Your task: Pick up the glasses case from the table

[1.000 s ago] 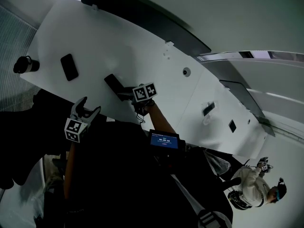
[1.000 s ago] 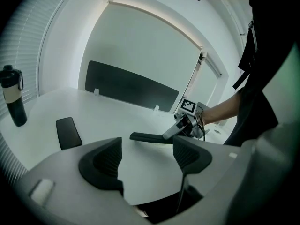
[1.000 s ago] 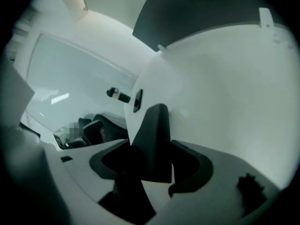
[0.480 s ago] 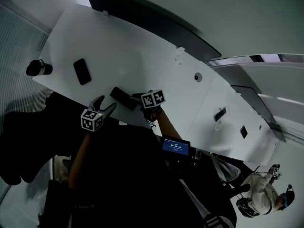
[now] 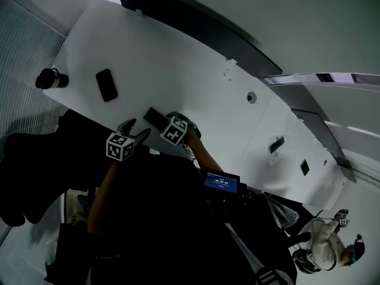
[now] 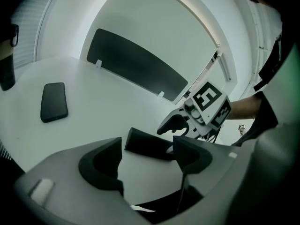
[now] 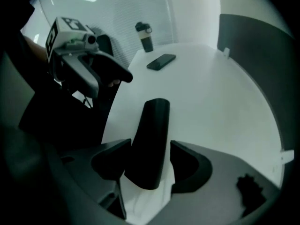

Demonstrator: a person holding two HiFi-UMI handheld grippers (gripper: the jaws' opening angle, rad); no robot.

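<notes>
The glasses case (image 5: 154, 117) is a long black box lying near the front edge of the white table (image 5: 178, 64). My right gripper (image 5: 170, 122) points steeply down over the case's near end. In the right gripper view the case (image 7: 154, 118) stands between the jaws of the right gripper (image 7: 150, 146), which are opening, with a gap showing on the right side. My left gripper (image 5: 134, 133) hangs open at the table's edge, left of the case. In its own view the left gripper (image 6: 149, 146) holds nothing and the case (image 6: 140, 142) lies just beyond it.
A black phone (image 5: 107, 85) lies left of the case, and a dark bottle (image 5: 50, 79) stands at the table's left end. A dark panel (image 5: 190, 22) runs along the far edge. A lit screen (image 5: 221, 181) sits below the table, and a person (image 5: 323, 248) stands at bottom right.
My right gripper has rolled over and come down across the case's end, its jaws narrowing and then widening. My left gripper has sunk and drawn closer to the table edge and the case.
</notes>
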